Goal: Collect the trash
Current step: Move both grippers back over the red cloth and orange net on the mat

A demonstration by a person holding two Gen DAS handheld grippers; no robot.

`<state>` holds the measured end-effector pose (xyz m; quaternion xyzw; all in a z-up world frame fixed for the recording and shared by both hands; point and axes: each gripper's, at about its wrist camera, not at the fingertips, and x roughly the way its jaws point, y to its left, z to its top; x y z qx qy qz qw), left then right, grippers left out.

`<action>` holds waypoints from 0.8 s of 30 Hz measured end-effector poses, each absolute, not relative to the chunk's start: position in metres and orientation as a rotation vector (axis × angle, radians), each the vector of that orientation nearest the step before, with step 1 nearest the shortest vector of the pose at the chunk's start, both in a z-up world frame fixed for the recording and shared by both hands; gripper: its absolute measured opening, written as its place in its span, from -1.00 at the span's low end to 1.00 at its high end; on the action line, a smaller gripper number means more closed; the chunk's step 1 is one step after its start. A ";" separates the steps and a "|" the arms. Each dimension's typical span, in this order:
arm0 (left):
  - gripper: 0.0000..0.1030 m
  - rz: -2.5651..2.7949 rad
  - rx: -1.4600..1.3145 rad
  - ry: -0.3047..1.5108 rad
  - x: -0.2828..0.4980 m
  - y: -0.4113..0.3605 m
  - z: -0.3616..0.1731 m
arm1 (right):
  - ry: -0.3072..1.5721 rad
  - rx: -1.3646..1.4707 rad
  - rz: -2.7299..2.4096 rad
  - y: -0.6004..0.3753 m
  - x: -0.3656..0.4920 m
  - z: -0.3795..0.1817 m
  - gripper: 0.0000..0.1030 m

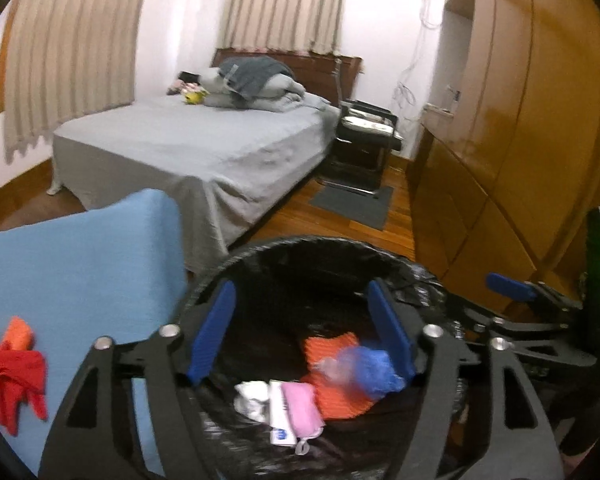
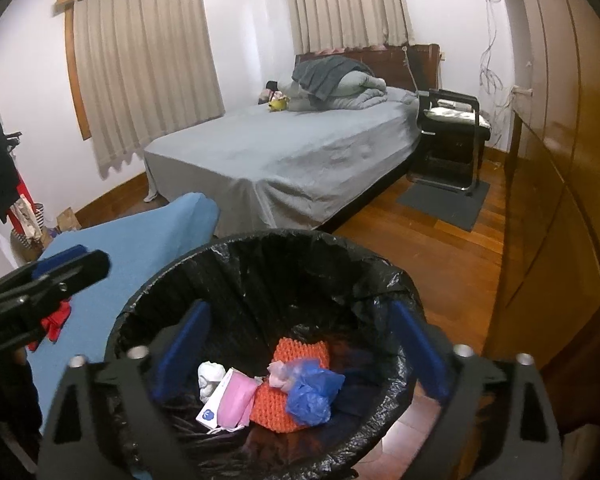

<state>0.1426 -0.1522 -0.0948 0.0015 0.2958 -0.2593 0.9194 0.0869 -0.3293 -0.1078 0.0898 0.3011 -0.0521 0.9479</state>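
We had both grippers over the bin point(image 2: 260, 264), which stood on the wood floor just beside the blue-covered table point(image 2: 140, 240), w/ the grey bed point(image 2: 292, 160) further back. That spot made sense: trash picked off the blue cover only needed a short swing to go in.

Left gripper point(image 1: 300, 332) hung above the bin mouth, jaws spread, nothing pinched btwn the blue pads point(image 1: 214, 332). Right gripper point(image 2: 300, 344) sat alongside it, jaws as wide as they go, also empty. Both pointed down into the liner, so our read was that this was a drop-off pose, not a reach.

Inside the black liner lay the haul: an orange knitted piece point(image 2: 292, 396) at the bottom, a blue plastic bag point(image 2: 314, 392) on top of it w/ a scrap of clear wrap just beside, a pink packet point(image 2: 236, 400) leaning on a white carton, and a white crumpled wad point(image 2: 211, 376) at the left. All below the rim, nothing hanging over the edge.

Still out of the bin: a red cloth point(image 1: 14, 380) and an orange bit point(image 1: 18, 332) touching it on the blue cover, near the left edge of the left view. Whether those count as trash we couldn't tell. If yes, the left gripper was nearer, so prob. that one goes back for them. Soft fabric, should bunch easily btwn the pads.
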 end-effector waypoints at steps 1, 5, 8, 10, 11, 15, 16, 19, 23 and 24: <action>0.45 -0.514 0.000 0.600 0.142 -0.144 -0.093 | 0.606 0.183 -0.104 -0.328 0.086 -0.105 0.88; 0.64 -0.437 -0.020 0.583 0.140 -0.113 -0.087 | 0.592 0.186 -0.082 -0.317 0.084 -0.097 0.88; 0.67 -0.376 -0.022 0.578 0.138 -0.088 -0.085 | 0.588 0.183 -0.049 -0.301 0.085 -0.092 0.88; 0.67 -0.336 -0.021 0.577 0.136 -0.071 -0.083 | 0.586 0.176 -0.026 -0.291 0.087 -0.091 0.88; 0.68 -0.313 -0.021 0.577 0.135 -0.061 -0.083 | 0.586 0.173 -0.011 -0.285 0.089 -0.091 0.88; 0.68 -0.236 -0.033 0.587 0.127 -0.024 -0.086 | 0.600 0.160 0.045 -0.255 0.098 -0.094 0.88; 0.68 -0.223 -0.036 0.589 0.124 -0.016 -0.086 | 0.604 0.155 0.061 -0.246 0.100 -0.094 0.88; 0.68 -0.167 -0.042 0.597 0.118 0.011 -0.089 | 0.611 0.140 0.099 -0.222 0.106 -0.096 0.88; 0.68 -0.094 -0.049 0.602 0.111 0.046 -0.093 | 0.614 0.125 0.145 -0.193 0.115 -0.098 0.88; 0.68 -0.073 -0.055 0.602 0.109 0.055 -0.094 | 0.615 0.121 0.158 -0.185 0.117 -0.100 0.88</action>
